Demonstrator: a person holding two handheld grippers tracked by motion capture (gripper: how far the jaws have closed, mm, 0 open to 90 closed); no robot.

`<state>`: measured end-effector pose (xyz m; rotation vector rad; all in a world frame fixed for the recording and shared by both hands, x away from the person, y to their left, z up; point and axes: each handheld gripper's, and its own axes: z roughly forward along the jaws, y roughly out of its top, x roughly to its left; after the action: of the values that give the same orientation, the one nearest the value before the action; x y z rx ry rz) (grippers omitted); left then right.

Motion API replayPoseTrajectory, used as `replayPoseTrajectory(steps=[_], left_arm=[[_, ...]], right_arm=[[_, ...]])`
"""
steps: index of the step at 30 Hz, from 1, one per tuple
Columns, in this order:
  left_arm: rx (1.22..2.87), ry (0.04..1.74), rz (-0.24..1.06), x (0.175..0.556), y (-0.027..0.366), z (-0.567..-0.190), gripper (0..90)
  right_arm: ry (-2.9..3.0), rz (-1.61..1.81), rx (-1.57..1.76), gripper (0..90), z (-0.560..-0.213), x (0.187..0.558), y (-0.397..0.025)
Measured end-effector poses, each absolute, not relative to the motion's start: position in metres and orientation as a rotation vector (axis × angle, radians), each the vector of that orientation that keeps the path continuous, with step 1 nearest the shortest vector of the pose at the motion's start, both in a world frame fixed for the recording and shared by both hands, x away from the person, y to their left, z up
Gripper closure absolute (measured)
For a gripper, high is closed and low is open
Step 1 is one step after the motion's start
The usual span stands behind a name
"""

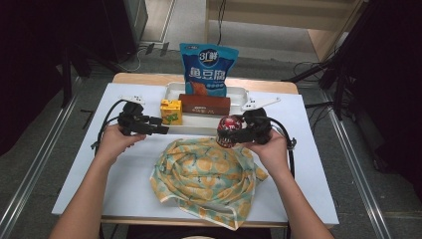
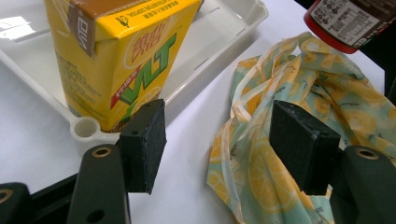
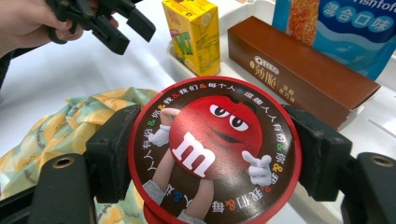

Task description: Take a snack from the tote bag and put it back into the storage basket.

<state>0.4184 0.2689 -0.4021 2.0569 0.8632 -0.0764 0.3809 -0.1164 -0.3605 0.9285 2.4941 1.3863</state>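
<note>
The right gripper point(image 1: 238, 133) has its two black jaws clamped on a round red-and-brown candy tub with a cartoon red character on its lid point(image 1: 228, 130). In the right gripper view the lid point(image 3: 212, 149) faces the camera, and the jaws press against the tub's sides from left and right. The tub is held above the near edge of a crumpled cloth bag printed with yellow lemons on pale green point(image 1: 201, 174), which lies on the white table point(image 1: 124, 169) in front of the person. In the high view the tub sits just in front of the shallow white plastic tray point(image 1: 171, 90), between the tray and the bag.

The left gripper point(image 1: 158, 126) is held in the person's left hand point(image 1: 115, 141) above the table, left of the bag. Its jaws stand apart with nothing between them; in the left gripper view the pads point(image 2: 147, 142) frame bare table and an edge of the bag point(image 2: 261, 158).

In the tray stand a yellow drink carton with green lettering point(image 1: 170, 111) at the left corner, a long brown cardboard biscuit box point(image 1: 204, 104) beside it, and a tall blue snack pouch with white lettering point(image 1: 209, 69) upright behind the box. The carton point(image 2: 121, 60) is just beyond the left gripper's jaws.
</note>
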Motion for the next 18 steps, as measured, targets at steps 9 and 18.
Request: replayPoseTrajectory(steps=[9, 18], left_arm=[[2.053, 0.864, -0.076, 0.419, 0.27, -0.402, 37.0], [2.051, 0.86, -0.075, 0.418, 0.27, -0.402, 36.9]], right_arm=[[2.472, 1.378, 0.935, 26.8, -0.359, 0.392, -0.116], [2.453, 1.385, 0.944, 26.8, -0.356, 0.405, -0.115]])
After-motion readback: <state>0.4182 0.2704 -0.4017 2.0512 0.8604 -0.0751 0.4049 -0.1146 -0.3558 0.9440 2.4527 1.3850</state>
